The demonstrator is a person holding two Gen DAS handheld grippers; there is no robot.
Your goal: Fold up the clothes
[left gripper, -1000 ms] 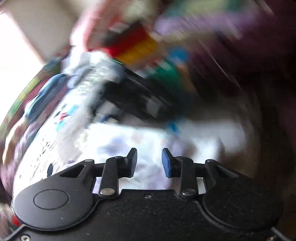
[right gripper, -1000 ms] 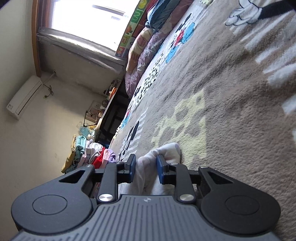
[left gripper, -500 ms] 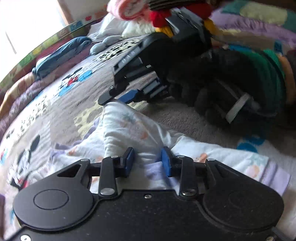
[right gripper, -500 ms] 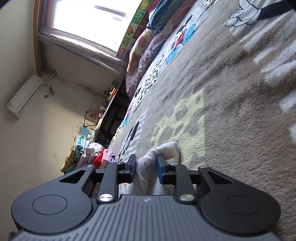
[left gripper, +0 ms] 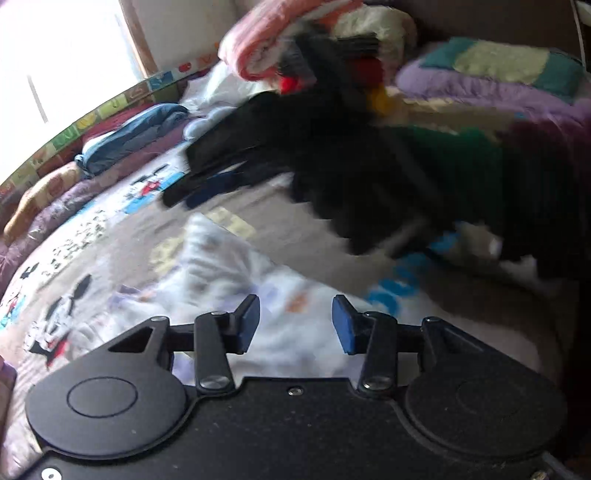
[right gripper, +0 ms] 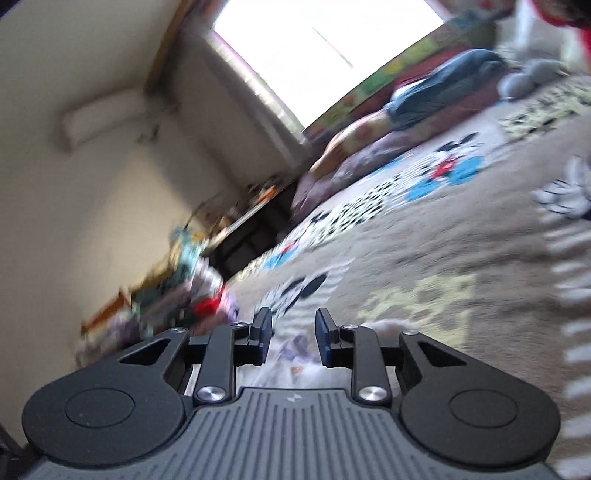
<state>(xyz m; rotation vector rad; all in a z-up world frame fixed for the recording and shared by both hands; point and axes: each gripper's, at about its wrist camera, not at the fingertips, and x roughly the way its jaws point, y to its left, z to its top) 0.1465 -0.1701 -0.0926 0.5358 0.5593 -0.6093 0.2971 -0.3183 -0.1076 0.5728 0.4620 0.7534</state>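
Note:
A white garment (left gripper: pixel 229 266) with small pastel prints lies crumpled on the cartoon-mouse blanket (left gripper: pixel 110 236). My left gripper (left gripper: pixel 295 325) is open just above the garment's near part, with nothing between its blue pads. My right gripper (left gripper: pixel 199 188), blurred in the left wrist view, hovers beyond the garment's far end and is clear of it. In the right wrist view my right gripper (right gripper: pixel 291 339) is open, and a bit of the white garment (right gripper: pixel 295 354) shows low between and under the fingers, loose on the blanket (right gripper: pixel 443 251).
A dark-sleeved arm (left gripper: pixel 406 177) reaches across from the right. Folded quilts (left gripper: pixel 480 74) and a pink blanket (left gripper: pixel 266 33) are stacked at the back. A blue bundle (left gripper: pixel 140 129) lies by the window side. A heap of clothes (right gripper: pixel 177 295) sits beyond the bed's edge.
Both grippers have let go of the white garment. The left jaws have spread wider. The right gripper has lifted off and swung away from the garment's end, and its view has tilted.

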